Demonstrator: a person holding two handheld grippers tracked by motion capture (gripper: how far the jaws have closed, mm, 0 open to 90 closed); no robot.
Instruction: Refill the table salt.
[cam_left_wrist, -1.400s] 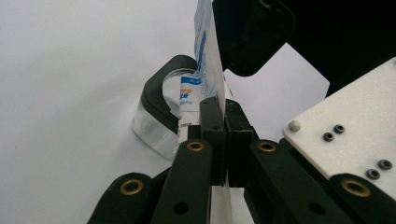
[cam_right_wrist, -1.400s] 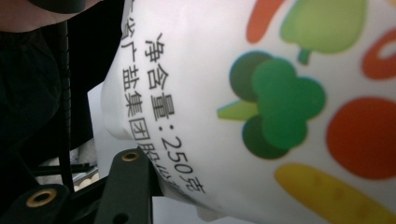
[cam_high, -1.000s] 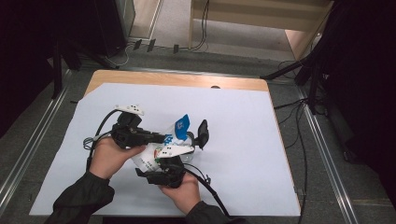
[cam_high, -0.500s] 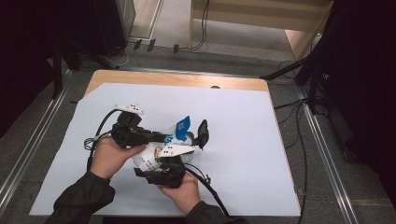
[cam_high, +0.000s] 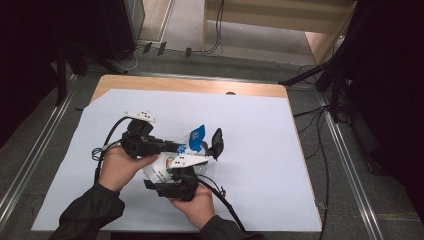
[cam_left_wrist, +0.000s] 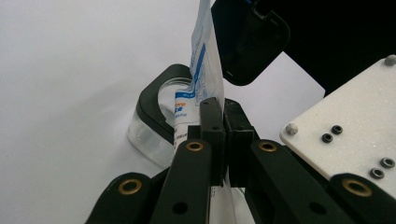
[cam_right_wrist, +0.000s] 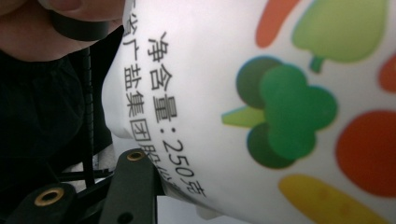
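A: Where the white bag is shown in the high view, how is it placed?

B: It is seen near the middle of the white sheet that covers the table, toward the near edge, and is held up between the two grippers. Printed vegetables and black characters on its side are shown close up in the right gripper view. Its blue-printed top edge is raised toward the far right.

A: By what is that edge held?

B: It is pinched by the left gripper, whose jaws are pressed together on the thin film in the left gripper view. In the high view this gripper is seen coming in from the left, carried by the left hand.

A: And the right gripper?

B: The right gripper is seen at the near side of the bag, carried by the right hand. Its jaws are partly spread around the body of the bag; one jaw is seen lying against the bag in the right gripper view, and whether the bag is pressed cannot be told.

A: What lies beyond the bag?

B: A clear container with a black rim is seen on the sheet just behind the raised edge, and a black lid is seen at the far right of the bag.
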